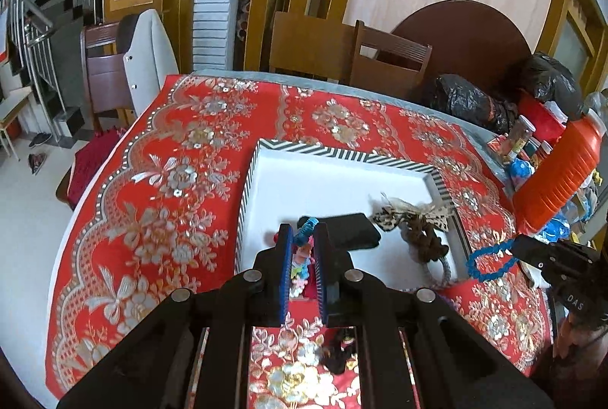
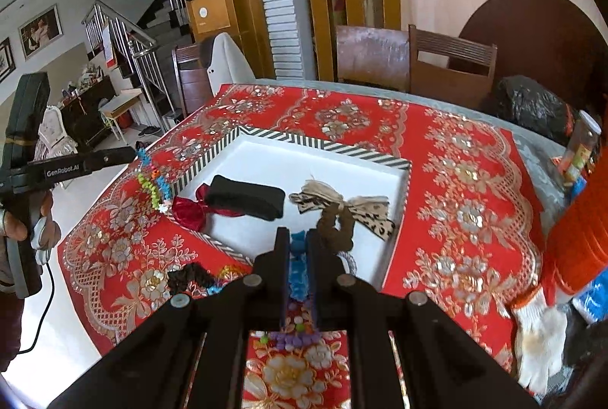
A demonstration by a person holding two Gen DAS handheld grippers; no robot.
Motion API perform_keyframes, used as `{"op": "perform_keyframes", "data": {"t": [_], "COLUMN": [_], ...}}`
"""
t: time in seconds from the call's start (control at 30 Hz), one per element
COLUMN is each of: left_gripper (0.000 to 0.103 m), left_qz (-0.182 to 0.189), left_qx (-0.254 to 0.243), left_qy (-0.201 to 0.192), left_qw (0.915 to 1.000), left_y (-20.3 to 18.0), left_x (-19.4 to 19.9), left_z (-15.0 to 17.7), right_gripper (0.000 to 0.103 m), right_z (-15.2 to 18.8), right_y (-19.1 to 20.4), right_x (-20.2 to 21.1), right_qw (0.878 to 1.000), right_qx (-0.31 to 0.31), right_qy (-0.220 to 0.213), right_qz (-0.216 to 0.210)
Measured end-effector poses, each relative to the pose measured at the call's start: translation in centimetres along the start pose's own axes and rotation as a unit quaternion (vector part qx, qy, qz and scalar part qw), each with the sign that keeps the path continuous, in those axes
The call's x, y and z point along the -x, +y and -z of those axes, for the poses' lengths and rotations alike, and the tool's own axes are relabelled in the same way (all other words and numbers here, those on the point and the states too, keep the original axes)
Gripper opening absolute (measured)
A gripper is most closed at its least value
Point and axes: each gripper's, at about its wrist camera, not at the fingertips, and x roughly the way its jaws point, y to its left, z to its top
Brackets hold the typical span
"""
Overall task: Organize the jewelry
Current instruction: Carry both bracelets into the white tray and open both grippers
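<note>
With the left gripper [image 1: 304, 249] clamped on a multicoloured beaded bracelet [image 2: 154, 187] and the right gripper [image 2: 297, 249] clamped on a blue beaded bracelet [image 1: 490, 262] near the striped-rim white tray [image 2: 304, 141], either dangling strand may snag the rim.

A lived-in family home: a table [image 2: 456, 158] under a red floral cloth, wooden dining chairs [image 2: 452, 67], a staircase [image 2: 125, 40] with steel railing, framed portraits [image 2: 40, 29] on the wall, and shoes [image 1: 40, 140] on the tiled floor.

red floral tablecloth [image 2: 456, 150], striped tray [image 2: 323, 143] (white inside)
</note>
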Motion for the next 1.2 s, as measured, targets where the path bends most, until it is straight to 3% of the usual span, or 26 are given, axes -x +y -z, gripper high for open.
{"op": "perform_keyframes", "data": {"t": [0.6,0.97,1.2], "left_gripper": [0.025,0.025,0.025], "left_qz": [-0.023,-0.014,-0.031], "left_qx": [-0.014,0.002,0.026], "left_qy": [0.005,0.027,0.046], "left_qw": [0.9996,0.9995,0.9981], "left_y": [-0.3,-1.4,-0.6], "left_x": [-4.1,-9.2,-13.5], "left_z": [-4.0,-6.8,-7.0], "right_gripper": [0.009,0.009,0.009], "right_z": [-3.2,-2.9,-0.1], "right_y": [2.7,2.8,0.4], "right_x": [-4.3,-9.5,-13.6], "right_qw": [0.999,0.993,0.99], "right_qx": [0.013,-0.051,-0.081], "right_qy": [0.017,0.051,0.099], "right_qz": [-0.028,-0.091,-0.054]}}
